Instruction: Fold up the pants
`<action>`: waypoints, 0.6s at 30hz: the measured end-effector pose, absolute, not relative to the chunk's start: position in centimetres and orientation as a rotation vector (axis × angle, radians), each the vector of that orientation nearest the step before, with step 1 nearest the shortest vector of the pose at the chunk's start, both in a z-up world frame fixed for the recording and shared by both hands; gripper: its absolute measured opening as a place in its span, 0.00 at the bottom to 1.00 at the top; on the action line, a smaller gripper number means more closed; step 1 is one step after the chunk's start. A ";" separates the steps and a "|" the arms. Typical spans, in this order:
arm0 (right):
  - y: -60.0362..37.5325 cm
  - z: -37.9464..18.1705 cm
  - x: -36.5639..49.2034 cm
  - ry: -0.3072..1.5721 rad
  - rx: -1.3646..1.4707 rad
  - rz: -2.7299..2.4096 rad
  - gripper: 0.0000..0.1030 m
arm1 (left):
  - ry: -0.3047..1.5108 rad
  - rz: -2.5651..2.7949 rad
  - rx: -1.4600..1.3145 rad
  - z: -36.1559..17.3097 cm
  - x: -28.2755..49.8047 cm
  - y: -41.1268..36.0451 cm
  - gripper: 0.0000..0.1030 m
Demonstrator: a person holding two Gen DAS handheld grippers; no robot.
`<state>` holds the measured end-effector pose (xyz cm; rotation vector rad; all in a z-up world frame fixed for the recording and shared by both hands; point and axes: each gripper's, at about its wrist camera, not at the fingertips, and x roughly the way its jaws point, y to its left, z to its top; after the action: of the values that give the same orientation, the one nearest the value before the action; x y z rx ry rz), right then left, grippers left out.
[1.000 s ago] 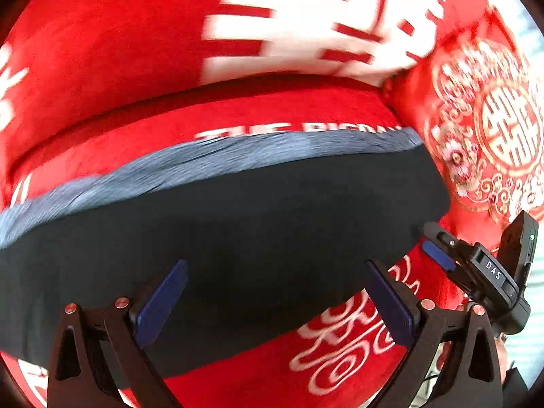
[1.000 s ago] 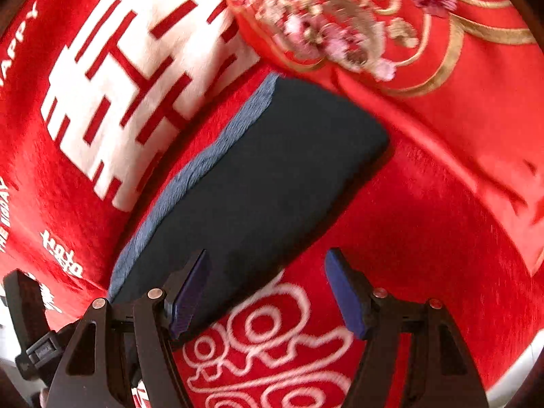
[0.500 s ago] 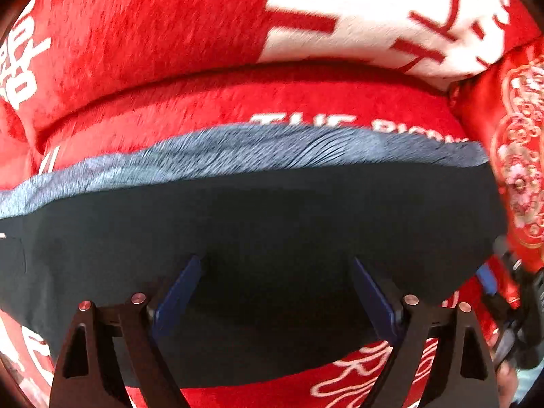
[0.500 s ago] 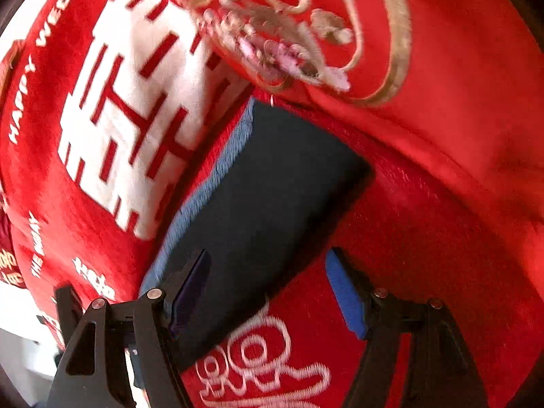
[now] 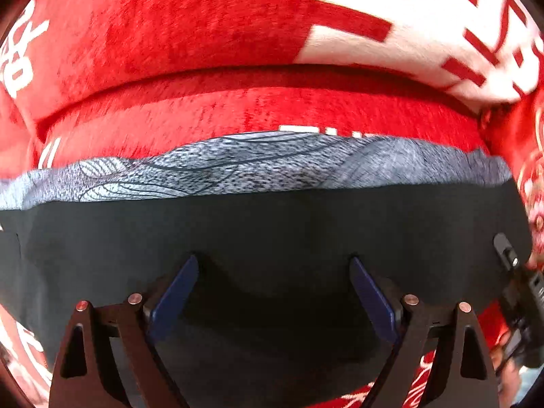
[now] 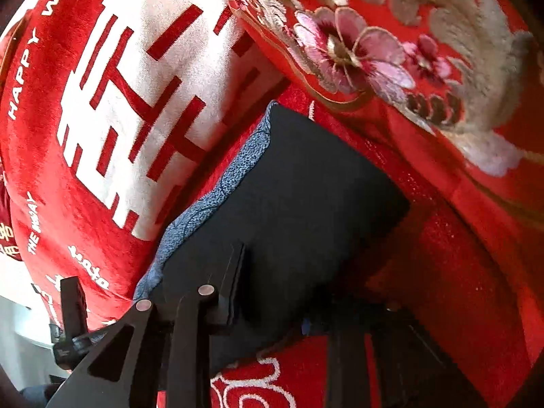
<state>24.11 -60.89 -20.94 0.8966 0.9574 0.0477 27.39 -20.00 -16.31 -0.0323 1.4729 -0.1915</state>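
A plush red cover (image 5: 176,34) printed with big white characters lies under everything, and an embroidered red cushion (image 6: 391,51) with pink flowers sits at the far right of it. The pants (image 5: 272,231), folded into a dark slab with a grey patterned band (image 5: 258,166) along the far edge, lie flat on the cover just in front of the big white character. My left tool (image 5: 273,292) points down onto the dark cloth with its jaws wide, blue pads (image 5: 175,292) resting on the fabric, nothing pinched. My right tool (image 6: 272,292) is at the near right corner of the pants, its jaws closing with the edge of the dark cloth between them.
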 end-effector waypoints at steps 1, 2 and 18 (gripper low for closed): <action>-60.9 -20.9 24.1 0.959 0.908 0.054 0.40 | 1.473 -0.213 -0.073 -16.1 27.5 -20.1 0.88; -60.9 -20.9 24.0 0.962 0.915 0.059 0.48 | 1.471 -0.227 -0.126 -15.8 27.6 -19.7 0.88; -60.8 -19.6 23.6 0.869 0.940 -0.043 0.67 | 1.477 -0.220 -0.100 -16.6 32.6 -27.7 0.91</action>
<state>23.61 -60.78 -19.59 0.9401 0.8692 -0.0430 32.57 -27.67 -16.59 -0.1002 1.4774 -0.2200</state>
